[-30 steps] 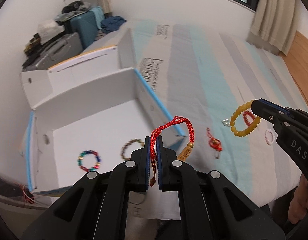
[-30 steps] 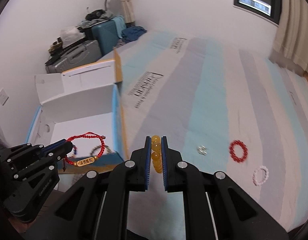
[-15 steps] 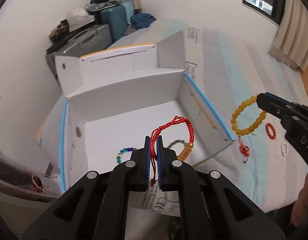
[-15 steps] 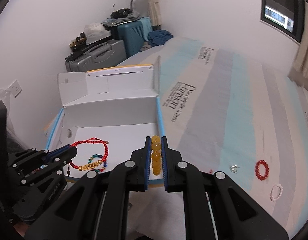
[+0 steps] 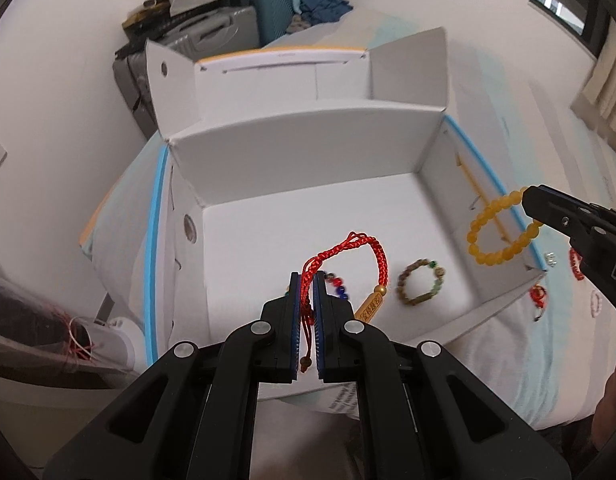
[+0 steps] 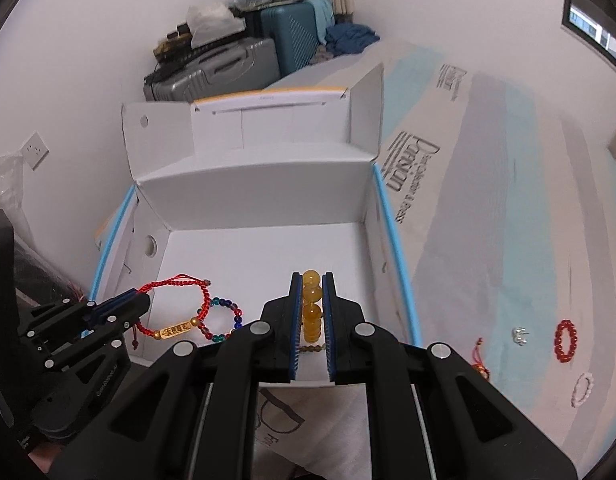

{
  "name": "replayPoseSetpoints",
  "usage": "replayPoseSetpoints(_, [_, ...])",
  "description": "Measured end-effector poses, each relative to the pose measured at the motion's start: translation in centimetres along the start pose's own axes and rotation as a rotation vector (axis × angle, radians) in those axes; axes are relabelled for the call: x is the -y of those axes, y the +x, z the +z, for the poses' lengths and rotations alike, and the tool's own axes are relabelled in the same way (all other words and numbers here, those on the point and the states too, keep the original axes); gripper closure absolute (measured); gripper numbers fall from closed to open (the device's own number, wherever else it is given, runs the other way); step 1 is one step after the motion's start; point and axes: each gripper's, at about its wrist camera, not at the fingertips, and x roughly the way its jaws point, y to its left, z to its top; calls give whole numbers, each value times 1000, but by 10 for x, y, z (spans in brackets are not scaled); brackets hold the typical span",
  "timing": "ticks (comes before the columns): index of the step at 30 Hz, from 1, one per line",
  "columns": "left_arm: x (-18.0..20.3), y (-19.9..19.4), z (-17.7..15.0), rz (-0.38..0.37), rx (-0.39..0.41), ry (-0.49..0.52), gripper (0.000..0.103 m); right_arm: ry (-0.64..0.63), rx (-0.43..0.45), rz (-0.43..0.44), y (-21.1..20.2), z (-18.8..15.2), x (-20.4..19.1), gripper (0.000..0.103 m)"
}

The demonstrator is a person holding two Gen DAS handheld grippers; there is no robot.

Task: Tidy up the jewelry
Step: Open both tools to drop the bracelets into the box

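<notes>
My left gripper (image 5: 307, 280) is shut on a red cord bracelet (image 5: 348, 246) with a gold tag and holds it over the open white box (image 5: 308, 152); the bracelet also shows in the right wrist view (image 6: 180, 308). My right gripper (image 6: 311, 280) is shut on a yellow bead bracelet (image 6: 311, 308) and holds it over the box's right side; the bracelet also shows in the left wrist view (image 5: 500, 232). A multicoloured bead bracelet (image 6: 224, 318) and a brown-green bead bracelet (image 5: 422, 286) lie on the box floor.
On the striped bedsheet (image 6: 508, 200) right of the box lie a red bead ring (image 6: 566, 340), a pale pink bracelet (image 6: 582, 390), silver earrings (image 6: 520, 336) and a red knot charm (image 6: 480, 360). Suitcases (image 6: 236, 60) stand behind the box by the wall.
Both grippers have moved left from above the bed to above the box, each still holding its bracelet. The box now fills the middle of both views.
</notes>
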Motion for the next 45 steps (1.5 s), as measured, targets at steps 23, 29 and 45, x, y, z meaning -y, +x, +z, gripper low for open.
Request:
replayPoseSetpoints(23, [-26, 97, -6, 29, -187, -27, 98, 17, -209, 14, 119, -15, -1, 94])
replayPoseSetpoints(29, [-24, 99, -7, 47, -200, -15, 94, 24, -231, 14, 129, -20, -1, 92])
replayPoseSetpoints(45, [-20, 87, -20, 81, -151, -46, 49, 23, -156, 4, 98, -23, 5, 43])
